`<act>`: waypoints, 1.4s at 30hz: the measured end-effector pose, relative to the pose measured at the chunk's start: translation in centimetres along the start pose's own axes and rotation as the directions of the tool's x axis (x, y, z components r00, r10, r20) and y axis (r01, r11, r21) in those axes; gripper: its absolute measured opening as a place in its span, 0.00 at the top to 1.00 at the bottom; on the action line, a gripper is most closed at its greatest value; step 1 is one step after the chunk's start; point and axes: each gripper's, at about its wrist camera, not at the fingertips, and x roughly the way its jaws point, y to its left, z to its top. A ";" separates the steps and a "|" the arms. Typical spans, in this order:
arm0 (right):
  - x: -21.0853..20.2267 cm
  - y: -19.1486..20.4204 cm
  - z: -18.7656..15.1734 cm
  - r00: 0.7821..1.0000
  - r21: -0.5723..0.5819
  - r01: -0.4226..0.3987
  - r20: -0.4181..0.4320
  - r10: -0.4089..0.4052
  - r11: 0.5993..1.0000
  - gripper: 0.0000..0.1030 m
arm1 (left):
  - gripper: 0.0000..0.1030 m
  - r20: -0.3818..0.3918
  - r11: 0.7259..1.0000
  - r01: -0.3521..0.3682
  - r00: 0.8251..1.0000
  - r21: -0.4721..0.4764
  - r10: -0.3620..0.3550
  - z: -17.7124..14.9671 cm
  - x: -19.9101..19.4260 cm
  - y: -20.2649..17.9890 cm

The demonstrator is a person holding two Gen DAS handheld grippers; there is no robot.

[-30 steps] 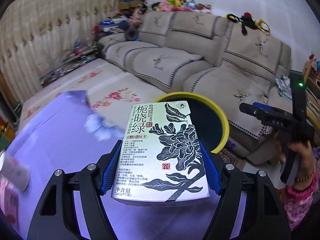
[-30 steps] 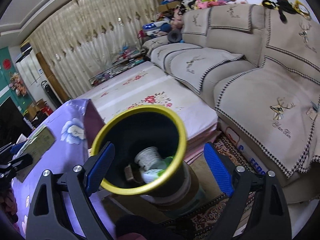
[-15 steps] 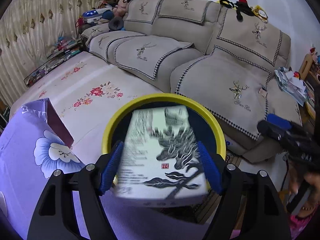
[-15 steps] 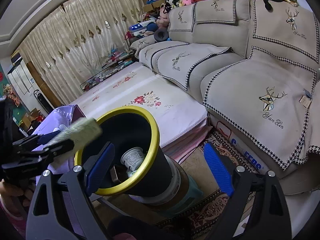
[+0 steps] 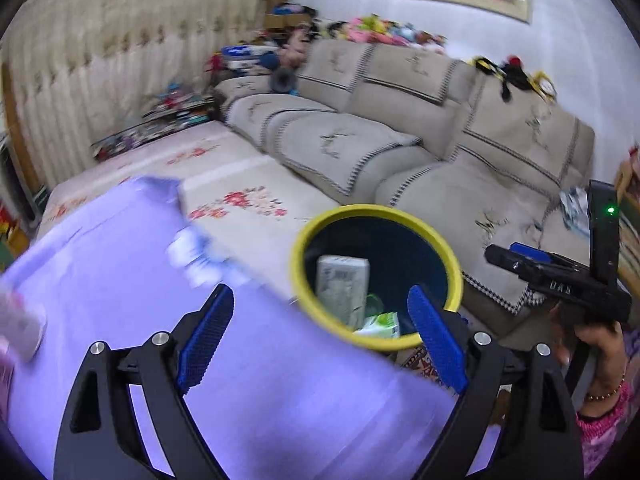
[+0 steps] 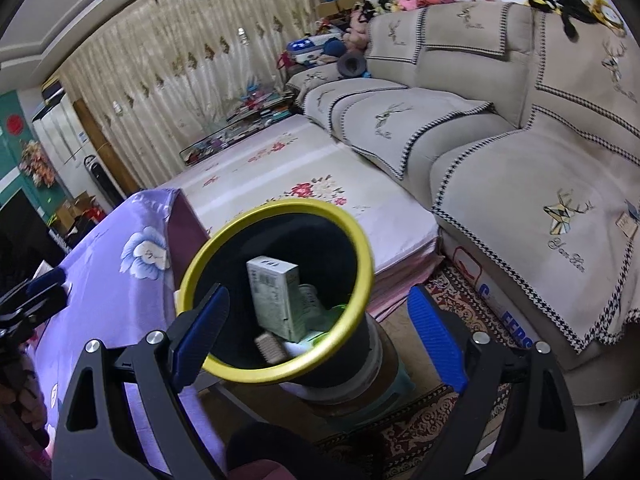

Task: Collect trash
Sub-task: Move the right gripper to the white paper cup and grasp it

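A dark bin with a yellow rim [image 5: 298, 280] [image 6: 276, 376] stands beside the purple-clothed table [image 5: 120, 280] [image 6: 108, 288]. The white tea box [image 5: 342, 286] [image 6: 276, 300] lies inside it on end, among other trash, with a green-white packet [image 5: 380, 322]. My left gripper [image 5: 320, 340] is open and empty over the table edge, near the bin. My right gripper [image 6: 316, 328] is open and empty, just in front of the bin; it also shows in the left wrist view [image 5: 560, 280].
A pale object [image 5: 20, 328] lies on the table at the far left, blurred. A beige sofa [image 6: 520, 140] and a floral-covered low table [image 6: 312, 200] stand behind the bin. A patterned rug [image 6: 452, 292] covers the floor.
My left gripper carried the tea box over the bin, opened and let it go. The box now lies in the bin. The left gripper has drawn back over the table.
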 end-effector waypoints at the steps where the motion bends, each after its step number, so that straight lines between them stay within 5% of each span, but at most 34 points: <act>1: 0.1 0.4 0.1 1.000 -0.008 -0.003 -0.002 0.003 1.000 0.17 | 0.15 0.010 0.999 -0.018 1.000 -0.030 0.018 -0.8 -1.2 1.4; 6: 0.0 3.0 0.1 1.000 -0.047 -0.018 -0.005 0.018 0.999 0.17 | 0.11 0.066 0.982 -0.126 0.989 -0.141 0.136 -4.2 -6.6 7.1; 17: 0.5 11.0 -0.8 0.996 -0.184 -0.082 -0.041 0.075 0.980 0.17 | 0.10 0.089 0.882 -0.348 0.915 -0.319 0.393 -11.9 -15.8 18.9; 23: 1.3 15.8 -1.3 0.989 -0.250 -0.141 -0.084 0.124 0.958 0.17 | 0.10 0.073 0.828 -0.405 0.882 -0.388 0.466 -15.9 -18.4 22.8; 30: 2.2 25.4 -1.4 0.959 -0.403 -0.283 -0.146 0.244 0.870 0.17 | 0.10 0.060 0.803 -0.386 0.886 -0.454 0.460 -17.8 -18.2 25.2; 42: 5.7 44.4 -1.9 0.866 -0.563 -0.497 -0.277 0.417 0.660 0.17 | 0.10 0.031 0.806 -0.359 0.906 -0.471 0.422 -18.5 -17.5 25.1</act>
